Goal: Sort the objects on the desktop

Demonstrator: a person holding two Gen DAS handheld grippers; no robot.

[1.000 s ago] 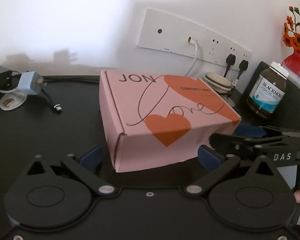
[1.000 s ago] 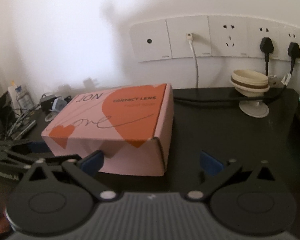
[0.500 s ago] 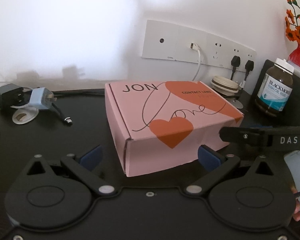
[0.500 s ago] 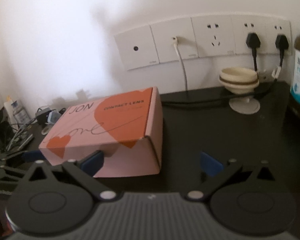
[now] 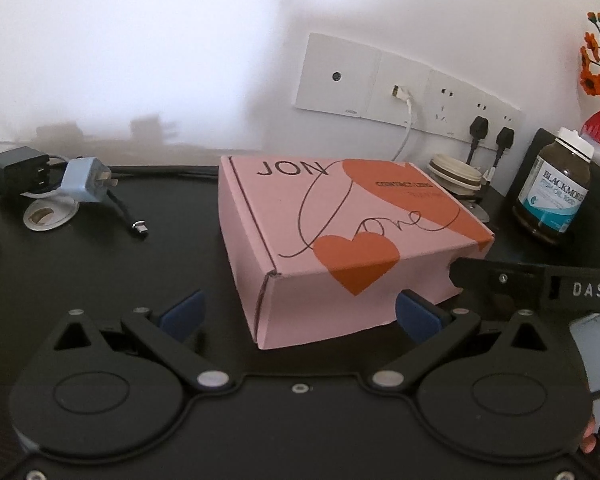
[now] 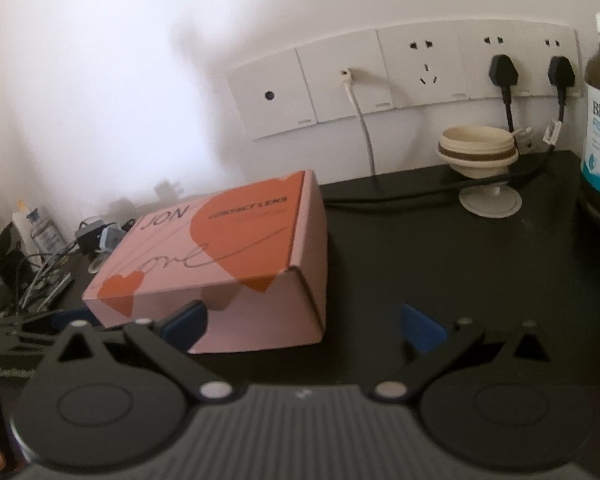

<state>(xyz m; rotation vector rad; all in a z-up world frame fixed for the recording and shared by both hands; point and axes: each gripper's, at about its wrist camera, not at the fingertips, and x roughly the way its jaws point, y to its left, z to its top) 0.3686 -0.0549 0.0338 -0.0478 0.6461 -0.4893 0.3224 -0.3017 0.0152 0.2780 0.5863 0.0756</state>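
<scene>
The pink box [image 5: 340, 240] lies flat on the black desk [image 5: 80, 264] below the wall sockets [image 5: 400, 88]; left gripper [image 5: 300, 314] and right gripper [image 6: 304, 322] both stand wide open, holding nothing, so each should square to opposite box sides before closing.

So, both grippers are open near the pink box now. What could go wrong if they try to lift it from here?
1. The pink box looks wider than either open gripper, so a grasp may slip off a corner.
2. The right gripper has only one pad in front of the box, so closing may push it rather than grip it.
3. A shoved box could hit the fish oil bottle or the cream cup behind it.
</scene>
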